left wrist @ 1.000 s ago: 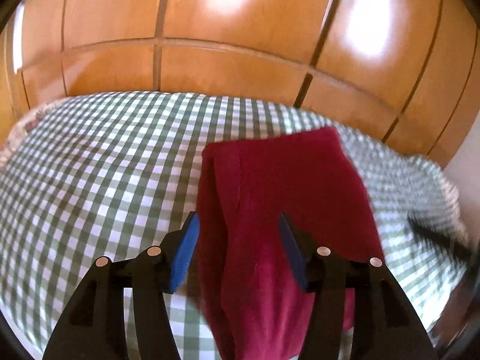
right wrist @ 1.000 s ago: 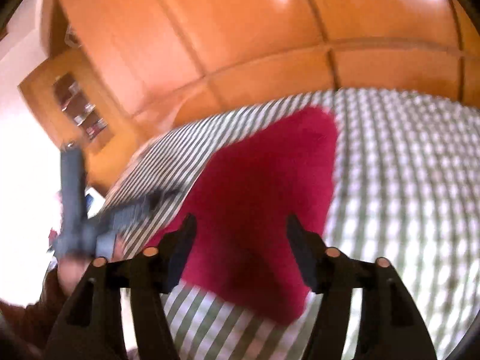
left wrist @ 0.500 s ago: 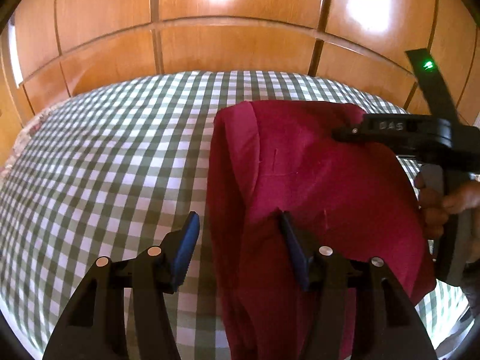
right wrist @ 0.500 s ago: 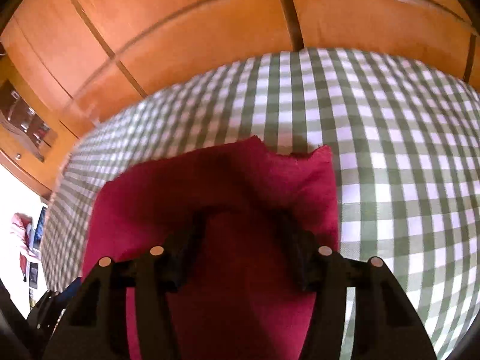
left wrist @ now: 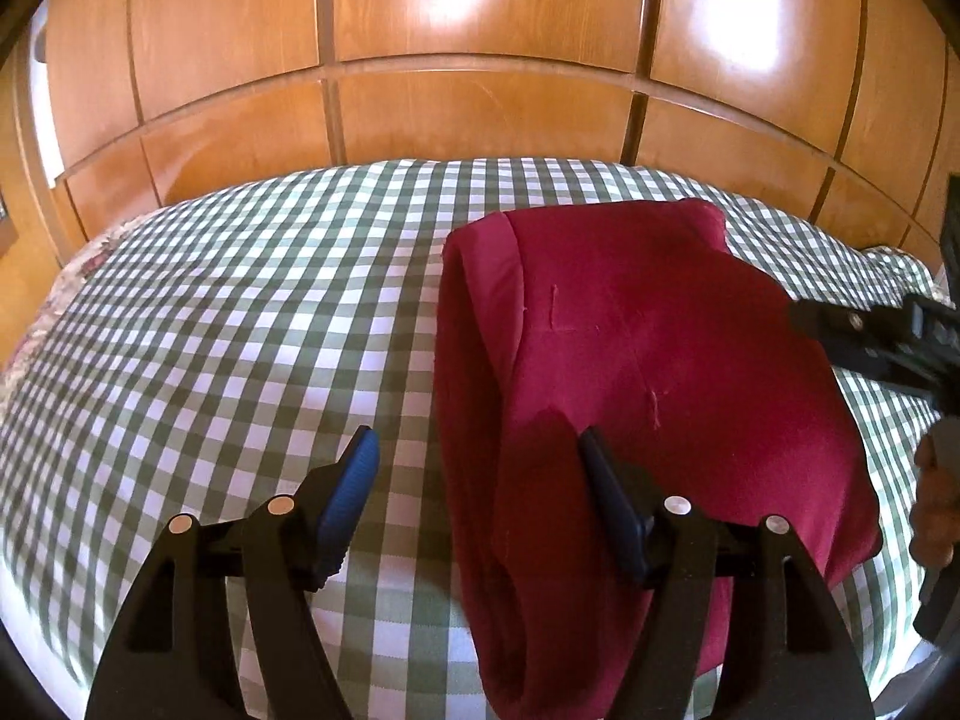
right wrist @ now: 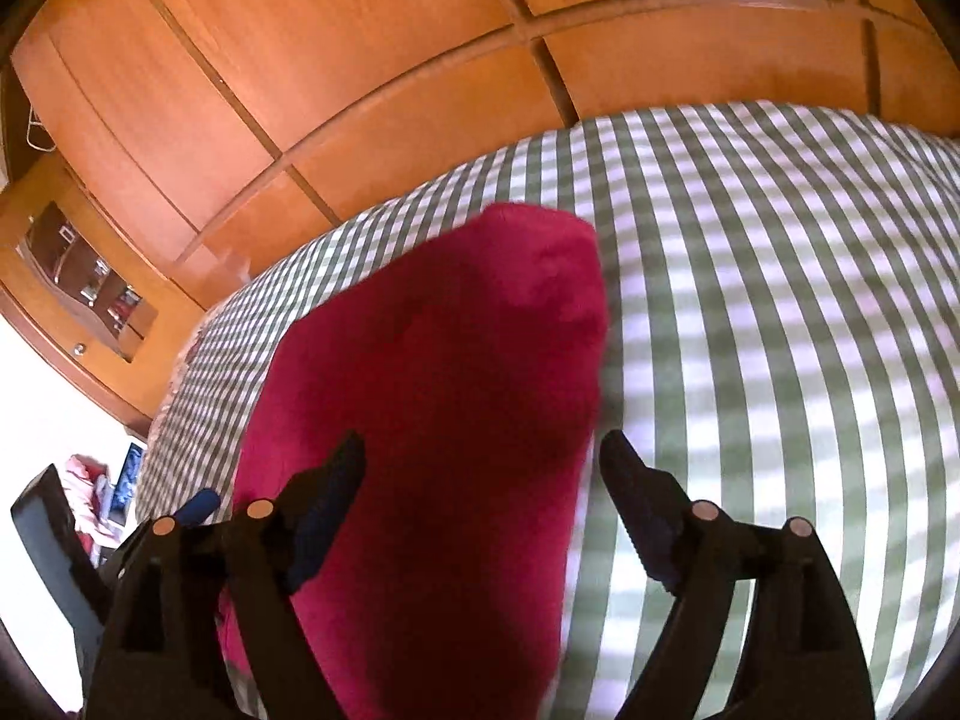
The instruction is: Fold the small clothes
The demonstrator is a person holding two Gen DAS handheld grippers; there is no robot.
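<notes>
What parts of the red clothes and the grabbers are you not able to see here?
- Red garment: near end cut off by the left wrist view's bottom edge, partly behind the left gripper.
- Same garment: motion-blurred in the right wrist view, so folds are unreadable; the right gripper covers its near part.
- Checked bedspread under the garment: hidden.

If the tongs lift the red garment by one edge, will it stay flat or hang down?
The red garment probably hangs limp: its left edge shows soft rolled folds. It likely unfolds, since its layers lie loose. It should drag rather than slide on the checked cloth.
</notes>
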